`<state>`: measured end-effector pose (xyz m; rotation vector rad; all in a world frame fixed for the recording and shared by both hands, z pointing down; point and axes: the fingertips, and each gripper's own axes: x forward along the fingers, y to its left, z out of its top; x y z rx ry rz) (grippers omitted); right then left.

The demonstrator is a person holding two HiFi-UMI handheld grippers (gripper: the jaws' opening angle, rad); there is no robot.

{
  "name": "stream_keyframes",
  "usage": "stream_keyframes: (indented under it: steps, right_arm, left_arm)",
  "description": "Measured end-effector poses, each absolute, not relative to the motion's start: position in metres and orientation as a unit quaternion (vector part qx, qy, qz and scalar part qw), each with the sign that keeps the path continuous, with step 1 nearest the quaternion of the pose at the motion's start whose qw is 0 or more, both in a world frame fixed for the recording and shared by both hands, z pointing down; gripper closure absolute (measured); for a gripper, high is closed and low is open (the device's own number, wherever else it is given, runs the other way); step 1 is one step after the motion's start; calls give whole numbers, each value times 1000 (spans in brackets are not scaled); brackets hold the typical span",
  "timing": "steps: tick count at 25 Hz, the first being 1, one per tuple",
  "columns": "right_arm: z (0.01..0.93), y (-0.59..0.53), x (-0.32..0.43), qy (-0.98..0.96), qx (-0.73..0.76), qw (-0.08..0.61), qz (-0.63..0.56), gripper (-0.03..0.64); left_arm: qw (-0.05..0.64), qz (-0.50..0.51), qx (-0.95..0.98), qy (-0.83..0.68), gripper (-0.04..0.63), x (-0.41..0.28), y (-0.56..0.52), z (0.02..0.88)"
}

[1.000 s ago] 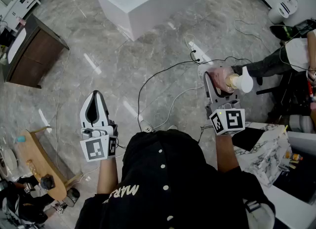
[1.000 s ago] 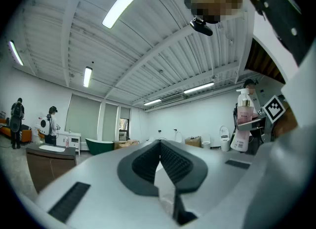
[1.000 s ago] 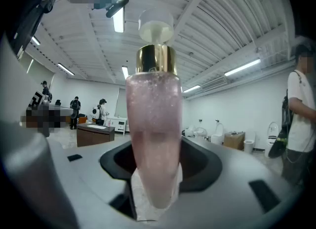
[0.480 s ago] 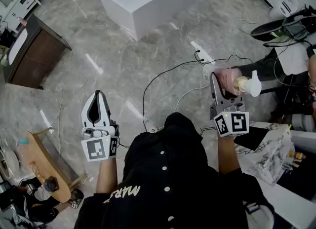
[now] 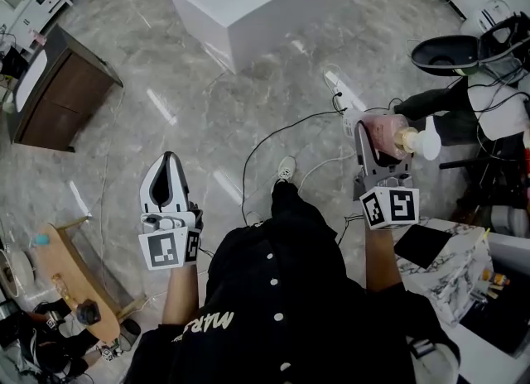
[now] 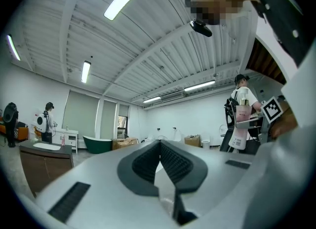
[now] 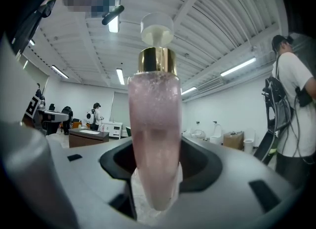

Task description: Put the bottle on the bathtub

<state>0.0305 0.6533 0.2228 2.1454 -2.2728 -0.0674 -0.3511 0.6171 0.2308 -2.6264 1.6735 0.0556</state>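
- The right gripper [image 5: 373, 136] has the pink bottle [image 5: 387, 132] clamped between its jaws, with the pads pressing on the lower body from both sides.
- In the right gripper view the bottle [image 7: 154, 139] stands upright, gold collar and white pump head on top. A low grip like this leaves the base free to go down flat, and I'd say that's the reason for it.
- The bottle is up in the air, well clear of the floor, out ahead of the person's right side.
- The white bathtub [image 5: 265, 18] sits at the top of the head view, well apart from the bottle, with grey marble floor between them. So this is the carry, and the placing has not begun.
- The left gripper [image 5: 166, 163] hangs out in front on the other side with its jaws closed together and nothing between them. The left gripper view shows the pads meeting, so it's along for the ride.
- Watch those black cables [image 5: 273, 138] snaking across the floor between the person and the tub, because they look like a tripping risk.
- Next up, I reckon: reach the tub's flat rim and set the bottle down level before letting go.
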Motion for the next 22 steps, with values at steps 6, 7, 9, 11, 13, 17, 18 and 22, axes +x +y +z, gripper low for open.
stream_keyframes:
  steps: [6, 7, 9, 11, 13, 17, 18, 22]
  right_arm:
    - [226, 583, 48, -741, 671, 8, -26, 388]
    - [225, 571, 52, -743, 669, 9, -27, 388]
    - [224, 547, 62, -746, 665, 9, -27, 388]
    - [224, 524, 73, -749, 662, 8, -24, 388]
    - [224, 504, 83, -751, 659, 7, -23, 388]
    - [224, 467, 104, -758, 651, 7, -24, 388]
    - [224, 459, 110, -760, 650, 7, -23, 388]
    - [226, 431, 130, -765, 643, 6, -20, 388]
  left_arm:
    - [16, 22, -834, 551, 584, -330, 553, 227]
    - [18, 21, -833, 552, 584, -325, 541, 226]
    - [19, 20, -831, 555, 584, -314, 519, 223]
    - [20, 18, -829, 559, 584, -304, 500, 221]
    - [21, 17, -825, 564, 584, -295, 483, 220]
    - [21, 15, -818, 574, 584, -276, 453, 219]
    - [20, 15, -817, 576, 584, -271, 446, 219]
    - [21, 16, -811, 584, 584, -250, 423, 219]
